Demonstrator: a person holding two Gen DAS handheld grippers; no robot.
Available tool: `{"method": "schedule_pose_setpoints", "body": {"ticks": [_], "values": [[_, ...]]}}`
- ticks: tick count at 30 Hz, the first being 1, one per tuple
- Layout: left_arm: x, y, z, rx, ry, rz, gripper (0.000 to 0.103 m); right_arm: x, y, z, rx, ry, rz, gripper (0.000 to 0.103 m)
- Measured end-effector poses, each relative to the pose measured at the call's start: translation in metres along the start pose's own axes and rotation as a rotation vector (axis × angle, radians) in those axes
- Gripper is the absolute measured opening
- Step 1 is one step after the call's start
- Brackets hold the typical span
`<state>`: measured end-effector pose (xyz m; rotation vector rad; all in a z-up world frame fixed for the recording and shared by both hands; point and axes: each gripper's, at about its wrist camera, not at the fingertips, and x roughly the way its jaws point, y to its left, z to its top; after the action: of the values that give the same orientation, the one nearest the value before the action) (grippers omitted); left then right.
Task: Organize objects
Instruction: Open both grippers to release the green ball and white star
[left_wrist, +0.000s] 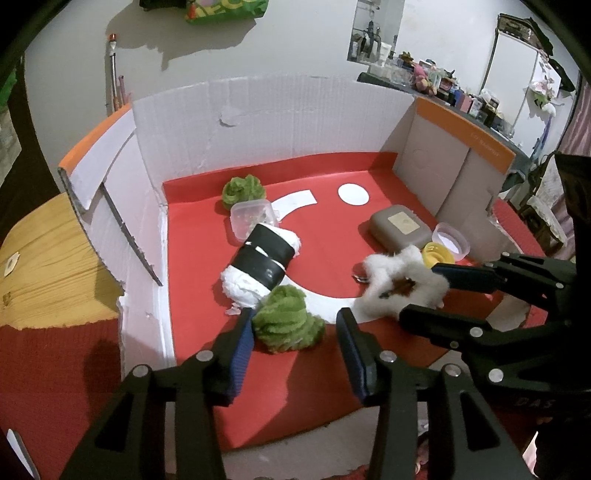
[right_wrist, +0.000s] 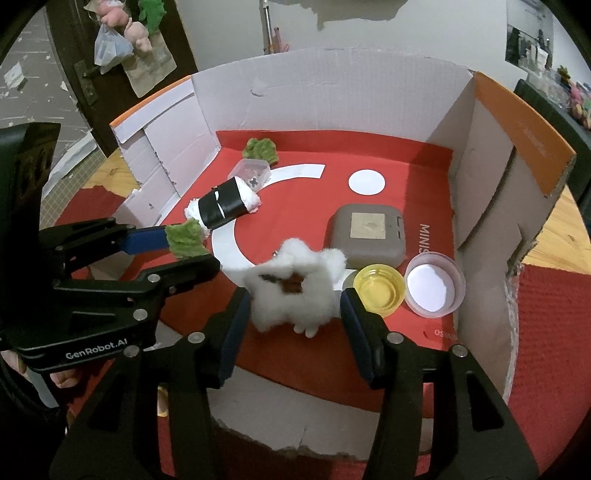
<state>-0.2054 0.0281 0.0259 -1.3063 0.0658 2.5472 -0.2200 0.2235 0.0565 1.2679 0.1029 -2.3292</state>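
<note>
Even indoor light; soft shadows; strong fisheye bending and dark vignetted corners

Fluffy scrunchie (right_wrist: 295, 291) left of cap (right_wrist: 378, 290); case (right_wrist: 367, 236) behind.

Corrugated cardboard box (right_wrist: 332, 92), matt; green scrunchie (left_wrist: 284, 321), fuzzy cloth; yellow lid (right_wrist: 378, 290), glossy plastic; desk (left_wrist: 44, 266), grained wood

Orange printing on box flap (left_wrist: 484, 146) too small to read. White fluffy toy (right_wrist: 295, 291) hid part of white arc (right_wrist: 236, 247); red mat lettering (right_wrist: 424, 236) partly covered.
</note>
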Motion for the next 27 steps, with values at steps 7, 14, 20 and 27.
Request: {"method": "schedule_pose_setpoints", "body": {"ticks": [7, 14, 20, 27], "values": [[-0.006, -0.003, -0.001, 0.001, -0.015, 0.007, 0.053, -0.004, 0.003, -0.001, -0.005, -0.012, -0.003, 0.056], [-0.013, -0.004, -0.003, 0.004, -0.034, 0.015, 0.057, -0.01, 0.006, -0.004, -0.014, -0.022, -0.015, 0.057], [-0.021, -0.005, -0.006, 0.002, -0.047, 0.023, 0.059, -0.017, 0.009, -0.007, -0.02, -0.033, -0.023, 0.063], [-0.033, -0.004, -0.009, -0.002, -0.068, 0.028, 0.066, -0.028, 0.015, -0.01, -0.031, -0.059, -0.034, 0.07]]}}
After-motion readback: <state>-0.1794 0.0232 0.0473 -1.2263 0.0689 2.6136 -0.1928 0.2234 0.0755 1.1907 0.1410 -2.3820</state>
